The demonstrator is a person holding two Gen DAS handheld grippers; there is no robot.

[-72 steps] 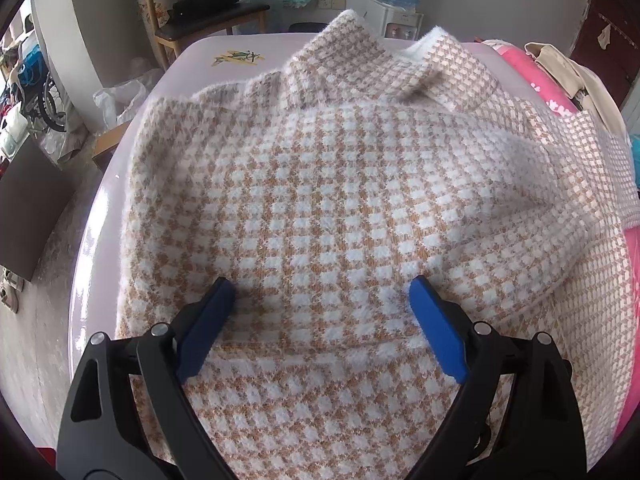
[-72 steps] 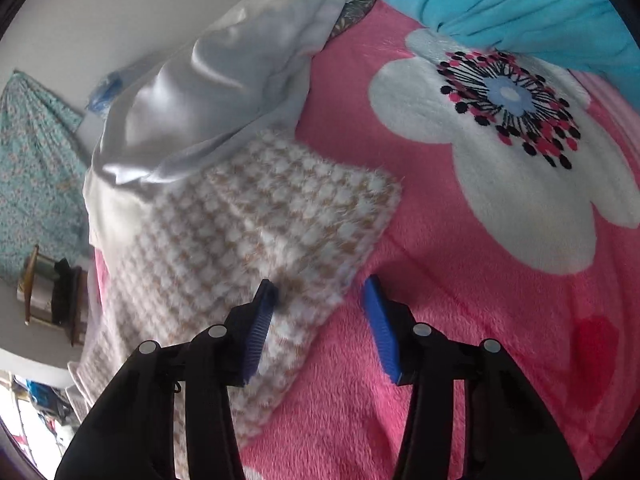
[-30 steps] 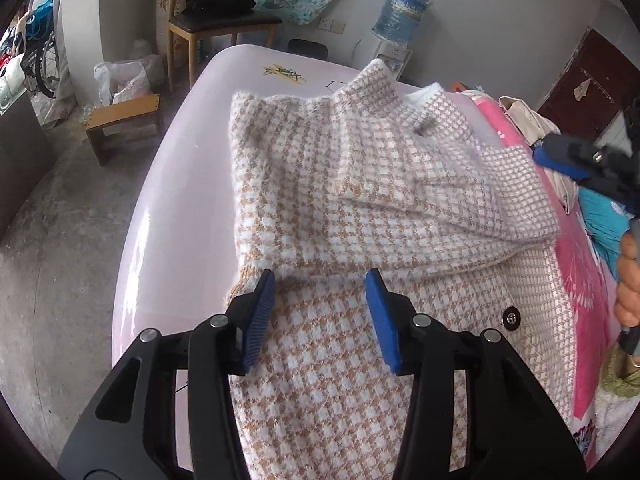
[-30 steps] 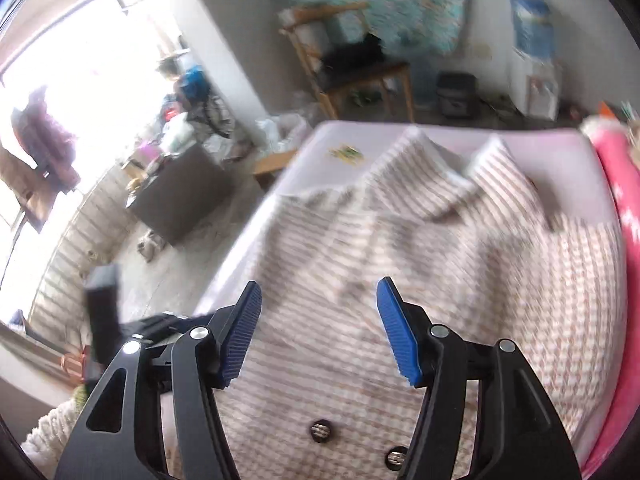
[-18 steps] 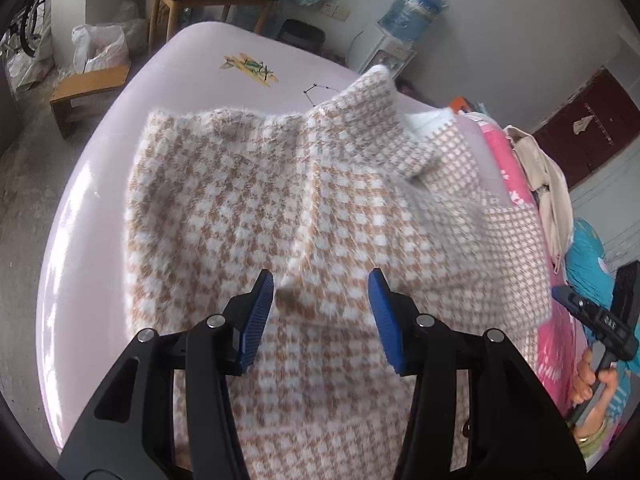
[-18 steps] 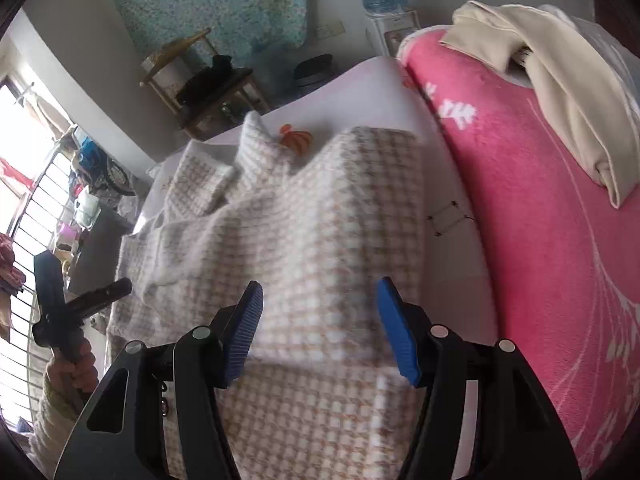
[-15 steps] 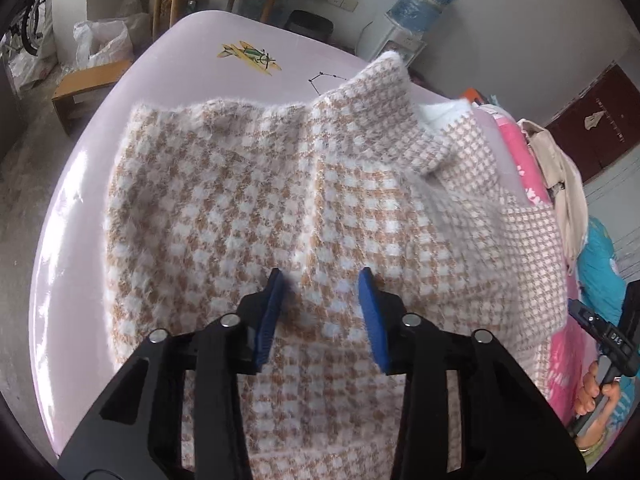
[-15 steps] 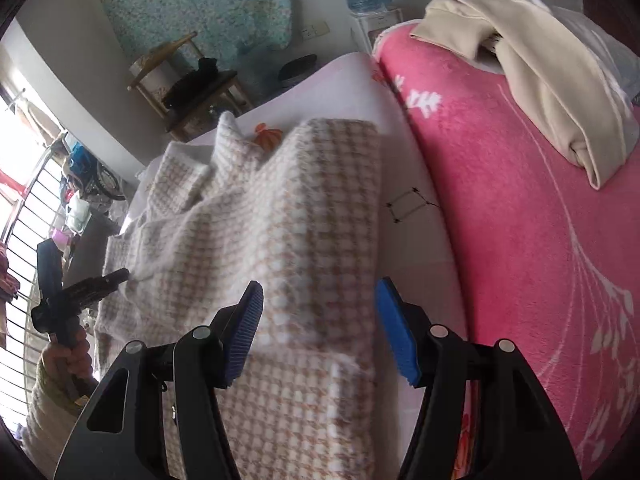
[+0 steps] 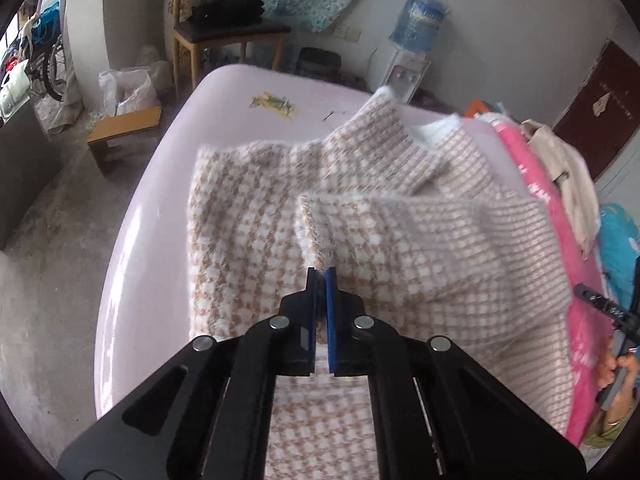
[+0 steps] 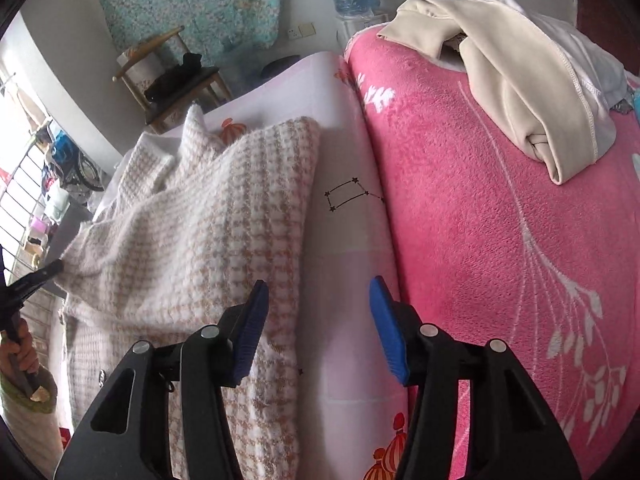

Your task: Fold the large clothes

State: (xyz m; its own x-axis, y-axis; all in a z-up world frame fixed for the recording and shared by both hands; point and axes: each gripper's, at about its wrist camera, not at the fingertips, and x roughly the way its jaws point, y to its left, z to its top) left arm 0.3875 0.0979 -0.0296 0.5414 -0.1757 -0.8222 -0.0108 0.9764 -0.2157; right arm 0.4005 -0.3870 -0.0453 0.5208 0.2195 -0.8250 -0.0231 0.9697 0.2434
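Over on the left, the pale pink sheet [image 9: 132, 240] is bare along its edge, which gives the houndstooth coat [image 9: 248, 240] a flat, uncluttered surface to be folded on. The coat lies spread across that sheet, collar end toward the far wall, its body flat while 1 sleeve is drawn across it

The left gripper [image 9: 321, 276] has its 2 blue pads pressed together on the cuff of that sleeve [image 9: 420, 248]. The cuff stands up from the jaws and the sleeve sags away to the right, so I judge it is being carried over the coat's front to lie across the chest, the usual way to narrow a big garment before folding it lengthwise. Pinching right at the cuff edge makes sense: the whole sleeve follows without dragging the body

Further right, seen from the other camera, the right gripper [image 10: 316, 308] hangs with its jaws wide apart and nothing between them. Its left pad sits over the coat's right-hand edge, its right pad over the strip of sheet beside the pink fleece blanket [image 10: 500, 220]. That looks to me like waiting to pin or catch the coat's side, though I cannot tell whether the pad touches the cloth

At the far right, a cream garment [image 10: 520, 80] lies heaped on the blanket, well apart from the coat, likely set aside for its own turn
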